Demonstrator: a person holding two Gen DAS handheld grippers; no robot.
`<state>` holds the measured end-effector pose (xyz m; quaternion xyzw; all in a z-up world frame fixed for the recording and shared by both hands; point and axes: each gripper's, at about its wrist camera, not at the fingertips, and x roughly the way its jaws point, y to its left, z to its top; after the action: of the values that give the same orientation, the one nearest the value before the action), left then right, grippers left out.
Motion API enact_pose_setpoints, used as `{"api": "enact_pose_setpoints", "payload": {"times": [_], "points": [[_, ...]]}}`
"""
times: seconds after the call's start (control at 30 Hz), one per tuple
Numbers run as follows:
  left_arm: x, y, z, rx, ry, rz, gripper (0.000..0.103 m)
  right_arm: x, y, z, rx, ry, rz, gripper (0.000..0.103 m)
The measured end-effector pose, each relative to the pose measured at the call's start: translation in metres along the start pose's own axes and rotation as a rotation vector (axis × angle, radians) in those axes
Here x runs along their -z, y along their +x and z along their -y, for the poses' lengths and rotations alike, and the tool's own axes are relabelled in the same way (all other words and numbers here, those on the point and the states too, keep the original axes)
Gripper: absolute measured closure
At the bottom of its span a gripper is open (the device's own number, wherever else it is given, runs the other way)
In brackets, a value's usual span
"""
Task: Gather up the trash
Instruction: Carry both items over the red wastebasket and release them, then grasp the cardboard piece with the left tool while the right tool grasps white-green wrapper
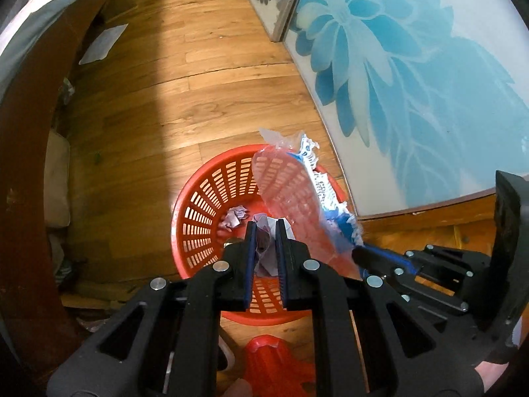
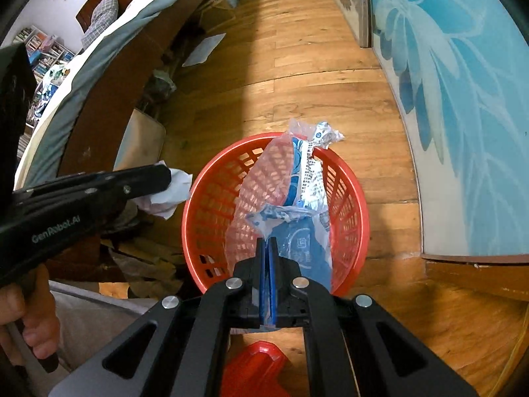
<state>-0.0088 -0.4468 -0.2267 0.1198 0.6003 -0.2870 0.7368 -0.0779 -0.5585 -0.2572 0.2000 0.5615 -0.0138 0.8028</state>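
Observation:
A red plastic mesh basket [image 1: 198, 208] stands on the wooden floor; it also shows in the right wrist view [image 2: 350, 205]. My left gripper [image 1: 264, 228] is shut on a crumpled white paper [image 1: 264, 258] and holds it over the basket's left rim; that paper shows in the right wrist view [image 2: 168, 192]. My right gripper [image 2: 267, 243] is shut on a clear plastic bag with blue and white print [image 2: 297, 198], hanging above the basket. The bag shows in the left wrist view [image 1: 291, 192]. Another crumpled paper [image 1: 234, 216] lies inside the basket.
A bed with a dark wooden frame [image 2: 109, 99] runs along the left. A blue floral glass door [image 2: 463, 115] stands on the right. A flat white sheet [image 1: 102, 43] lies on the floor by the bed. A red plastic object [image 2: 254, 370] sits below the grippers.

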Motion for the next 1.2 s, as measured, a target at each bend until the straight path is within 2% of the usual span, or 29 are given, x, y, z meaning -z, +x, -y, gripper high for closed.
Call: {"api": "enact_pose_setpoints", "payload": {"times": [0.03,0.1,0.13,0.17,0.2,0.23,0.47,0.63,0.7,0.77,0.83,0.9,0.97,1.0,1.13,1.2], "points": [[0.001,0.000,0.000,0.004,0.001,-0.001,0.090,0.002,0.001,-0.001,0.005,-0.002,-0.009,0.099],[0.002,-0.002,-0.001,0.010,-0.002,0.003,0.075,0.004,0.000,0.001,0.018,0.000,-0.023,0.094],[0.003,-0.003,-0.003,-0.002,-0.004,0.010,0.045,0.005,0.001,0.001,0.032,0.002,-0.024,0.080],[0.004,-0.006,-0.006,-0.017,-0.012,0.026,0.027,0.006,-0.002,0.003,0.048,0.006,-0.016,0.043],[0.004,-0.008,-0.007,-0.016,-0.022,0.036,0.027,0.007,-0.005,0.005,0.069,0.012,-0.003,0.027],[0.003,-0.011,-0.010,-0.012,-0.037,0.040,0.027,0.009,-0.011,0.007,0.089,0.022,0.021,0.021],[0.001,-0.042,-0.035,-0.013,-0.149,0.072,0.027,0.000,-0.048,0.008,0.091,0.043,0.100,0.023],[0.007,-0.102,-0.056,0.010,-0.199,0.161,0.027,-0.026,-0.085,-0.018,0.048,0.024,0.202,0.019],[0.015,-0.141,-0.069,0.014,-0.197,0.238,0.023,-0.038,-0.098,-0.037,0.022,-0.011,0.237,0.018],[0.022,-0.177,-0.085,0.002,-0.188,0.312,0.022,-0.054,-0.113,-0.070,-0.019,-0.072,0.275,0.017],[0.028,-0.207,-0.106,-0.045,-0.199,0.367,0.022,-0.070,-0.123,-0.108,-0.048,-0.149,0.305,0.017],[0.034,-0.241,-0.139,-0.124,-0.236,0.424,0.021,-0.082,-0.124,-0.152,-0.083,-0.228,0.321,0.016],[0.040,-0.272,-0.176,-0.169,-0.277,0.485,0.017,-0.093,-0.116,-0.218,-0.131,-0.377,0.308,0.016],[0.046,-0.290,-0.208,-0.196,-0.324,0.527,0.017,-0.097,-0.112,-0.244,-0.149,-0.427,0.301,0.017],[0.076,-0.312,-0.296,-0.281,-0.454,0.632,0.016,-0.128,-0.094,-0.339,-0.239,-0.515,0.299,0.017],[0.089,-0.304,-0.332,-0.317,-0.499,0.628,0.016,-0.148,-0.086,-0.375,-0.280,-0.519,0.296,0.017]]}}
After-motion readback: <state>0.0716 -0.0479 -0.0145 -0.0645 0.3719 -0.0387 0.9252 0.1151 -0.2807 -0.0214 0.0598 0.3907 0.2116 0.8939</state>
